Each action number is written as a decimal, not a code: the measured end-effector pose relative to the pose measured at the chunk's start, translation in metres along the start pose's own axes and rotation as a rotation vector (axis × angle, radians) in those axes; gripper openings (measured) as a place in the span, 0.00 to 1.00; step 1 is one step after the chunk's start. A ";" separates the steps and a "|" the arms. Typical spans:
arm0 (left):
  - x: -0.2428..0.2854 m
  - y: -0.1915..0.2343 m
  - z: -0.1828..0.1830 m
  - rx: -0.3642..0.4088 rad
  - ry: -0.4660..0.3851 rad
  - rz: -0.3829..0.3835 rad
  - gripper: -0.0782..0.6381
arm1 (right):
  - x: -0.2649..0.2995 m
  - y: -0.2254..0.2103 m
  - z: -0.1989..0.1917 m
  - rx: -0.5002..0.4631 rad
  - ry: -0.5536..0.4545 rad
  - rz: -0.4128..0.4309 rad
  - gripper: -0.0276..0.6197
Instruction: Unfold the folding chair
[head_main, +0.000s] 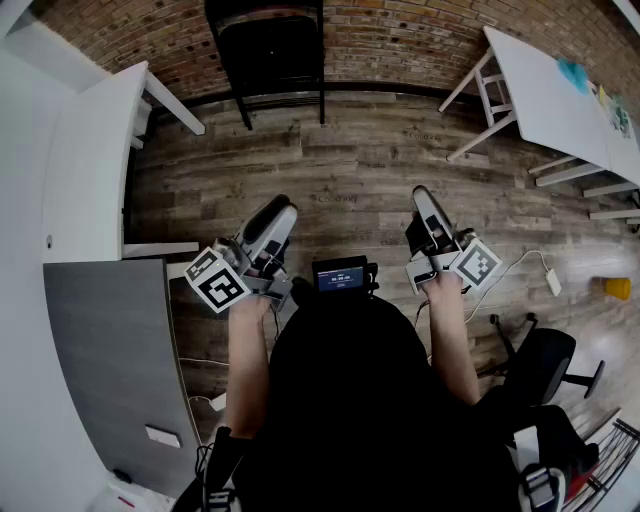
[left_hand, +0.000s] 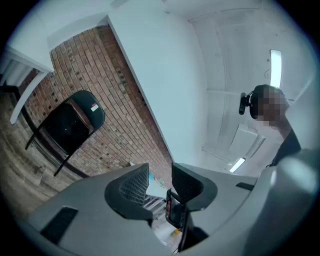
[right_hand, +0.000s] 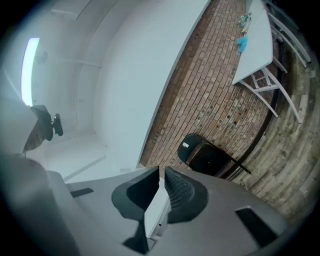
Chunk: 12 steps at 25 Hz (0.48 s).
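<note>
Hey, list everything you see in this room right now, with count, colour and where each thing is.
folding chair: one, black, folded, leaning on the brick wall ahead
left table: one, white, left side
right table: one, white, upper right
teal item: one, on right table
swivel chair: one, black, floor, near right
adapter: one, white, corded, floor, right
yellow object: one, floor, right edge
left gripper: grey, fingers apart, empty
right gripper: grey, fingers together, empty

Folding chair (head_main: 265, 60) on wooden floor (head_main: 350, 170)
</note>
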<state>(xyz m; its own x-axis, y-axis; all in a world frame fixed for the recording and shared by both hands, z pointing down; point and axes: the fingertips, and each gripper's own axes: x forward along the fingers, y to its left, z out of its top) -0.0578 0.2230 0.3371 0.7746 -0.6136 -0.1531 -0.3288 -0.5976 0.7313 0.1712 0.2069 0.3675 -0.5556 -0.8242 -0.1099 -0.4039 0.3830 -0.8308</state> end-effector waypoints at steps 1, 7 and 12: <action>0.000 0.001 -0.001 0.002 0.000 0.001 0.33 | 0.000 -0.001 0.000 0.000 -0.001 0.002 0.11; -0.002 0.005 -0.006 0.009 0.001 0.007 0.33 | -0.004 -0.006 -0.001 -0.001 -0.010 0.003 0.11; 0.012 0.001 -0.007 0.015 0.006 0.023 0.33 | -0.009 -0.016 0.012 0.017 -0.006 0.004 0.11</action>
<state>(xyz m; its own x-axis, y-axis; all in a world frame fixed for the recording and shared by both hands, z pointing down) -0.0447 0.2185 0.3409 0.7700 -0.6241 -0.1328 -0.3541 -0.5911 0.7247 0.1912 0.2033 0.3755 -0.5531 -0.8250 -0.1162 -0.3891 0.3791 -0.8396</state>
